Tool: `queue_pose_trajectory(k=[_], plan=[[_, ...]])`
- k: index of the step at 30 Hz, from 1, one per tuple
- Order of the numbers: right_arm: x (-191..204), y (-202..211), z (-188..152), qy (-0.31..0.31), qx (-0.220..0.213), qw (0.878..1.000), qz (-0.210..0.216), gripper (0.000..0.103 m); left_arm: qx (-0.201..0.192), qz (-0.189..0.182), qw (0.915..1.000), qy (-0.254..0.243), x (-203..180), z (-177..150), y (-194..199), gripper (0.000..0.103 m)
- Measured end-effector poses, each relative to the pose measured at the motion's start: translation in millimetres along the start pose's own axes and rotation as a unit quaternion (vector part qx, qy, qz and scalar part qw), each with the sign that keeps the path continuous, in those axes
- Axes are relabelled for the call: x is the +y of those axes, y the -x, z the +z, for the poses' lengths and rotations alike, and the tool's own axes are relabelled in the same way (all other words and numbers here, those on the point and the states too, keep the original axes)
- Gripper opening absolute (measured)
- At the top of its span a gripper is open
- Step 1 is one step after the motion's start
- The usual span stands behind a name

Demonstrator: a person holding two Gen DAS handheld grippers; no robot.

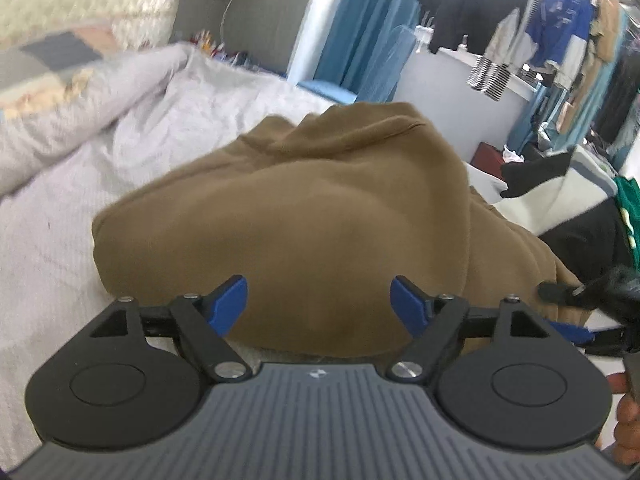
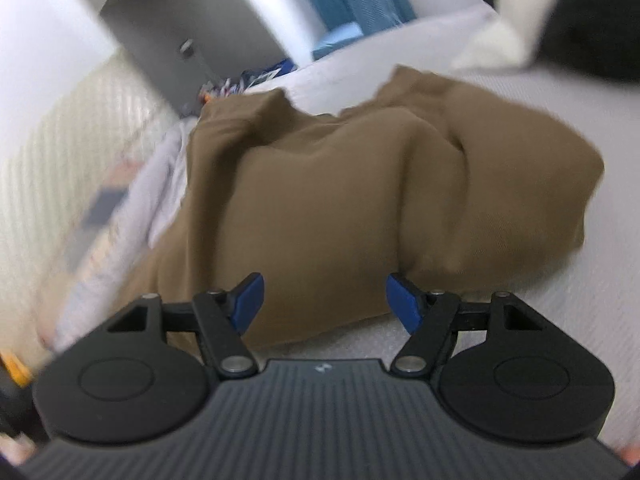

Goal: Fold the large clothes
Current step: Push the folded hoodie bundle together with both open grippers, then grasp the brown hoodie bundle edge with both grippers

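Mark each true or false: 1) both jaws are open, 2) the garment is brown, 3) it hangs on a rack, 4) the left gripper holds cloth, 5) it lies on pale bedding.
1) True: the left gripper and right gripper both stand with jaws apart.
2) True: the garment is brown.
3) False: it lies bunched on the bed; other clothes hang in the background.
4) False: nothing is pinched between its jaws; the garment lies beyond them.
5) True: pale bedding lies under it.
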State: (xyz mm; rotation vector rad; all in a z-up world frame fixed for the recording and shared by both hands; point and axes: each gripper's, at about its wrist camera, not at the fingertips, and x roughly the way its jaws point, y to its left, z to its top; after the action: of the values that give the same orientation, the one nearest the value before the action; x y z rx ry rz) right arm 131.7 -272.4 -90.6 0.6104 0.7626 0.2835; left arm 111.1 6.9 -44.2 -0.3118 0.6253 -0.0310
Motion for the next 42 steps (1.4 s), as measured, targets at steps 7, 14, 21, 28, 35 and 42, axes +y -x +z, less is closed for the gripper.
queue_pose_trajectory(k=[7,14,21,28,35,42], plan=[[-53,-15,2,-0.207,-0.001,0.978,0.036,0.095,0.016,-0.015,0.9974,0.069,22,5,-10,0.088],[-90,-40,2,-0.343,-0.025,0.938,0.044,0.097,0.019,-0.027,0.9851,0.169,57,8,-14,0.09],[-92,-60,7,-0.36,-0.045,0.931,0.043,0.103,0.025,-0.025,0.9413,0.336,113,-3,-19,0.09],[-92,-34,9,-0.348,-0.094,0.925,0.123,0.103,0.01,-0.15,0.8414,0.519,161,-31,-36,0.09],[-89,-27,15,-0.331,-0.115,0.923,0.156,0.103,0.026,-0.148,0.833,0.533,159,-30,-59,0.09],[-101,-28,7,-0.355,-0.101,0.922,0.12,0.103,0.003,-0.13,0.8359,0.533,159,-23,-81,0.09]])
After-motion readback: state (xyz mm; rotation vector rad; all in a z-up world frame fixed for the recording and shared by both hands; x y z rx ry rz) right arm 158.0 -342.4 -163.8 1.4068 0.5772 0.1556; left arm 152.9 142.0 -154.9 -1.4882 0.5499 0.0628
